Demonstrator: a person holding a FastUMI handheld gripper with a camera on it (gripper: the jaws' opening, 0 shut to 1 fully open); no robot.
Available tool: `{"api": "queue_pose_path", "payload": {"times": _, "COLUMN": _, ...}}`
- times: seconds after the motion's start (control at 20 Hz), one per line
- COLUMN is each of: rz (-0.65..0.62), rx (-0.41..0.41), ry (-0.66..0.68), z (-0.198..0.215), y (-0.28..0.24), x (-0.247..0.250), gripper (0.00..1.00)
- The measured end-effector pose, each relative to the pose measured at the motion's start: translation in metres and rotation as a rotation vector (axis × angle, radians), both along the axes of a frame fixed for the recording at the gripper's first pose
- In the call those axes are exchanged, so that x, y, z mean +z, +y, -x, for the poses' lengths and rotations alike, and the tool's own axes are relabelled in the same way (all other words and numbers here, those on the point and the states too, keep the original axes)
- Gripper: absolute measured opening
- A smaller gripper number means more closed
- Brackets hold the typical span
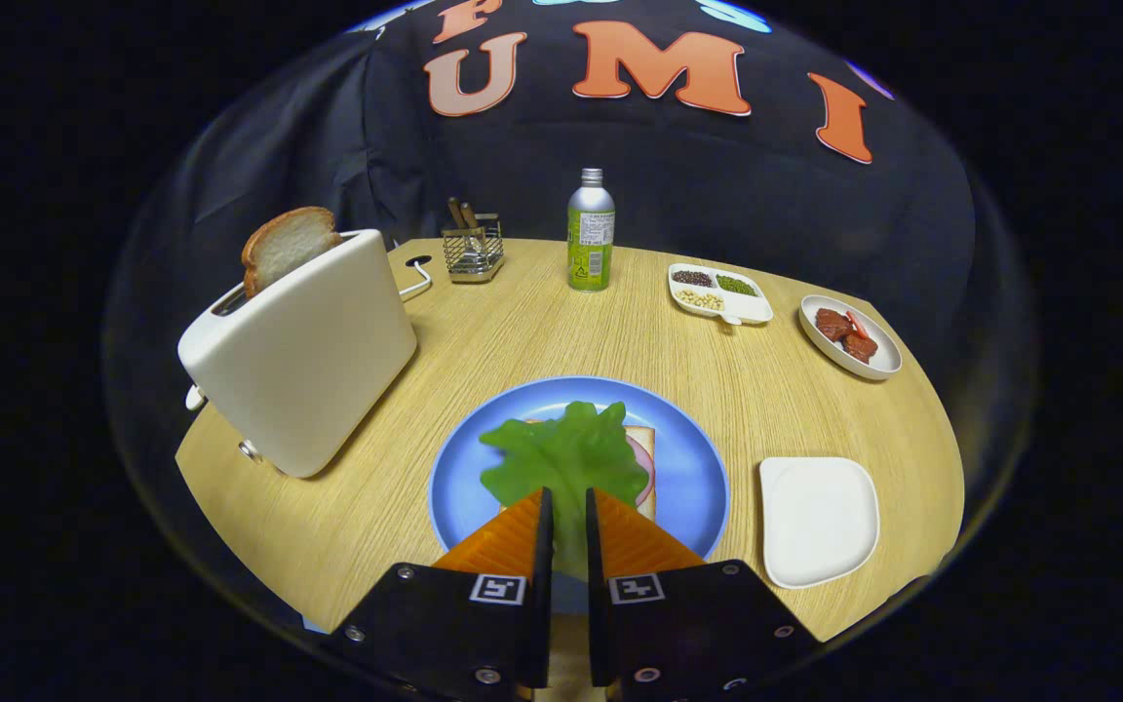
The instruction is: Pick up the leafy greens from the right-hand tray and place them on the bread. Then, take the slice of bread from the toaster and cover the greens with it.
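Wooden table [522, 341]: fingers [542, 526] pinch leafy greens [566, 453] over bread [641, 448].

Green bottle [591, 234], wire caddy [473, 252], divided dish of beans [720, 292], bowl of meat [850, 336]

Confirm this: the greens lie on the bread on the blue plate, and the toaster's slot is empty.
Not quite. The gripper view shows a bread slice standing in the toaster. The greens do lie on the bread on the blue plate, with the hand-held gripper closed on their near edge.
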State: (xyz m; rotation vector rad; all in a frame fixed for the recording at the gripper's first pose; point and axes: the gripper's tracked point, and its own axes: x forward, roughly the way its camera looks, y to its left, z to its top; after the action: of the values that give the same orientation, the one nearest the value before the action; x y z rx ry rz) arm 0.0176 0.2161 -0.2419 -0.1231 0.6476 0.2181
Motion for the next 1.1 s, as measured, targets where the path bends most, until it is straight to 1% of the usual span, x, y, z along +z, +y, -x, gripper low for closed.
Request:
{"api": "queue_pose_path", "payload": {"times": 0.1, "rz": 0.002, "rx": -0.014, "ry": -0.026, "z": -0.002, "y": -0.002, "x": 0.007, "gripper": 0.3}}
{"api": "queue_pose_path", "payload": {"times": 0.15, "rz": -0.009, "rx": -0.02, "ry": -0.031, "z": -0.003, "y": -0.001, "x": 0.01, "gripper": 0.45}}
{"api": "queue_pose_path", "payload": {"times": 0.2, "rz": -0.022, "rx": -0.027, "ry": -0.032, "z": -0.001, "y": 0.001, "x": 0.013, "gripper": 0.5}}
{"api": "queue_pose_path", "payload": {"times": 0.25, "rz": -0.031, "rx": -0.038, "ry": -0.04, "z": -0.002, "y": 0.002, "x": 0.018, "gripper": 0.61}}
{"api": "queue_pose_path", "payload": {"times": 0.35, "rz": -0.043, "rx": -0.048, "ry": -0.068, "z": -0.006, "y": 0.005, "x": 0.03, "gripper": 0.78}}
{"api": "queue_pose_path", "payload": {"times": 0.4, "rz": -0.051, "rx": -0.048, "ry": -0.09, "z": -0.007, "y": 0.009, "x": 0.038, "gripper": 0.83}}
{"api": "queue_pose_path", "payload": {"times": 0.45, "rz": -0.051, "rx": -0.048, "ry": -0.107, "z": -0.009, "y": 0.011, "x": 0.045, "gripper": 0.95}}
{"api": "queue_pose_path", "payload": {"times": 0.5, "rz": -0.044, "rx": -0.047, "ry": -0.12, "z": -0.01, "y": 0.014, "x": 0.051, "gripper": 0.98}}
{"api": "queue_pose_path", "payload": {"times": 0.75, "rz": -0.072, "rx": -0.044, "ry": -0.199, "z": -0.028, "y": 0.042, "x": 0.096, "gripper": 0.98}}
{"api": "queue_pose_path", "payload": {"times": 0.95, "rz": -0.119, "rx": -0.023, "ry": -0.255, "z": -0.043, "y": 0.075, "x": 0.132, "gripper": 0.98}}
{"api": "queue_pose_path", "payload": {"times": 1.1, "rz": -0.157, "rx": -0.006, "ry": -0.269, "z": -0.052, "y": 0.103, "x": 0.15, "gripper": 0.98}}
